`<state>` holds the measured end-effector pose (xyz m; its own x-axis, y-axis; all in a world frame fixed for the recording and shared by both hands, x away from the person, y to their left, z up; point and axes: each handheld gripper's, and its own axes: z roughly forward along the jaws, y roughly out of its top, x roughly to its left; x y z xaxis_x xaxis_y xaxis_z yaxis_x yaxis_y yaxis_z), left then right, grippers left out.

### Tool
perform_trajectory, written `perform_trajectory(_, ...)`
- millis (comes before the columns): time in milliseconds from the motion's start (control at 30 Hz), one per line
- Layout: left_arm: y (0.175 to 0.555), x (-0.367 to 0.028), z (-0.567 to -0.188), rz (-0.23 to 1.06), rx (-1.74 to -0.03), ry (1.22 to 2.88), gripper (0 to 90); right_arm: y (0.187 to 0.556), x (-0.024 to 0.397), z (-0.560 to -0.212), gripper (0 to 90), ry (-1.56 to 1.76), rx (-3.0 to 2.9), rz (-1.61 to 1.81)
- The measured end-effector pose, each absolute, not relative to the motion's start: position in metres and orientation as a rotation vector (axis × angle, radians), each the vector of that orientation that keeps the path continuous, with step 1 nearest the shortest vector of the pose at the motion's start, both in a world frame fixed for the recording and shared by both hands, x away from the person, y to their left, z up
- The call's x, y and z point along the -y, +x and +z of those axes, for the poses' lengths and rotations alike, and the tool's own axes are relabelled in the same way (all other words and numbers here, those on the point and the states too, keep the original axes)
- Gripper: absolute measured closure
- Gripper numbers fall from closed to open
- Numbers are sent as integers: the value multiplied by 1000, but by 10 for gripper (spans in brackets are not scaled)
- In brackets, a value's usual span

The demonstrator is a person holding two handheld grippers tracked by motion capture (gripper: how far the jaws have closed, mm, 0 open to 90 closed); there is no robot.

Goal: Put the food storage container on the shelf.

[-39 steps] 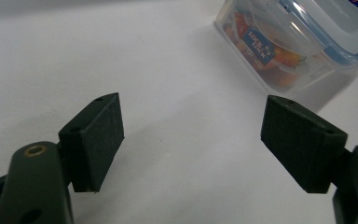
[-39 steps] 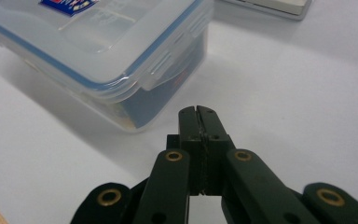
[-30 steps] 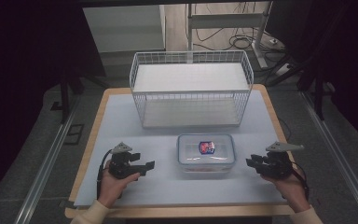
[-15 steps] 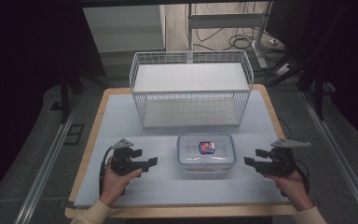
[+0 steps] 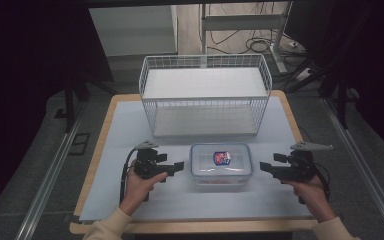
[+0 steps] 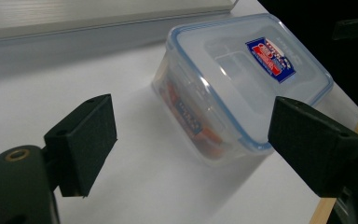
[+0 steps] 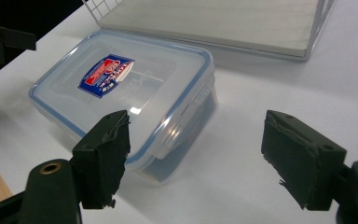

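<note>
- At the table's centre, toward my edge, I see the clear lidded container (image 5: 221, 165) lying flat on the white mat (image 5: 130, 130), its lid clipped on.
- At its 9 o'clock, my left gripper (image 5: 176, 167) points at its short side; jaws have just been opening, now wide, nothing between them.
- At its 3 o'clock, my right gripper (image 5: 264, 167) faces the other short side, a little apart; jaws have just been opening, also wide and empty.
- At 12 o'clock stands the wire basket (image 5: 205, 100), just behind the container.
</note>
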<state>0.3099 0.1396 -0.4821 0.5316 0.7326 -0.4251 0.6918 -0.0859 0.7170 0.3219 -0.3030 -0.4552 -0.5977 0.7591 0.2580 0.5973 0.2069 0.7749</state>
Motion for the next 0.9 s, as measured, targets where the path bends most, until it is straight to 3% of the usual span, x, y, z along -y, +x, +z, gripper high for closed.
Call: perform_trajectory(900, 345, -91, -511, -262, -1238, 1800, 152, 342, 262, -447, 185, 1233, -2360, 1329)
